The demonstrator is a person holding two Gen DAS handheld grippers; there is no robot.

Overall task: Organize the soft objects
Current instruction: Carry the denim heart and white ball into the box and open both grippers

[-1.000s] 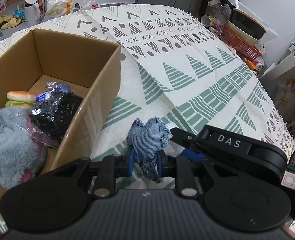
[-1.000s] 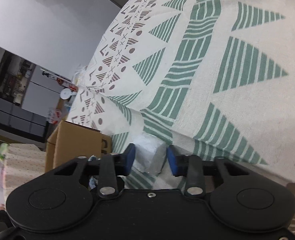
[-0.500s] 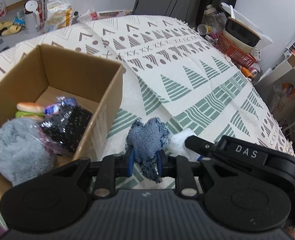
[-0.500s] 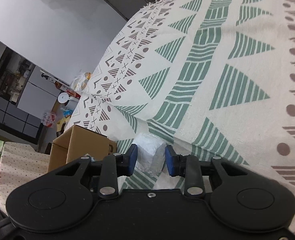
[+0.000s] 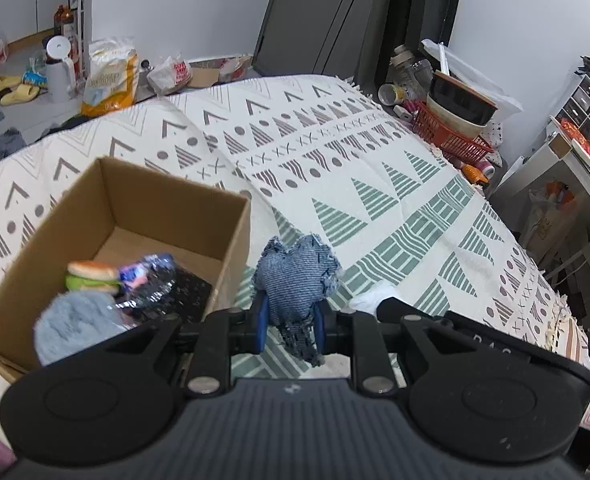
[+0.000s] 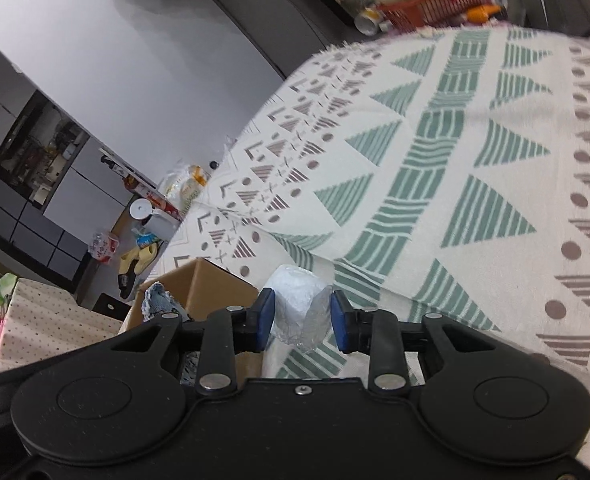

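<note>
Your left gripper (image 5: 290, 318) pinches one frayed blue denim heart pillow (image 5: 295, 280) at lower centre; your right gripper (image 6: 302, 316) clamps one white plastic-wrapped soft bundle (image 6: 298, 304), its contents unclear. Left of the heart, one open brown cardboard box (image 5: 237, 236) holds four blurred items. Patterned tablecloth (image 5: 335, 168) beyond.

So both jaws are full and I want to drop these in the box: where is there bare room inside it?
In the cardboard box, the bare floor by its far wall is free. The near end is crowded: toy burger, black sequinned item, grey fluffy item.
</note>
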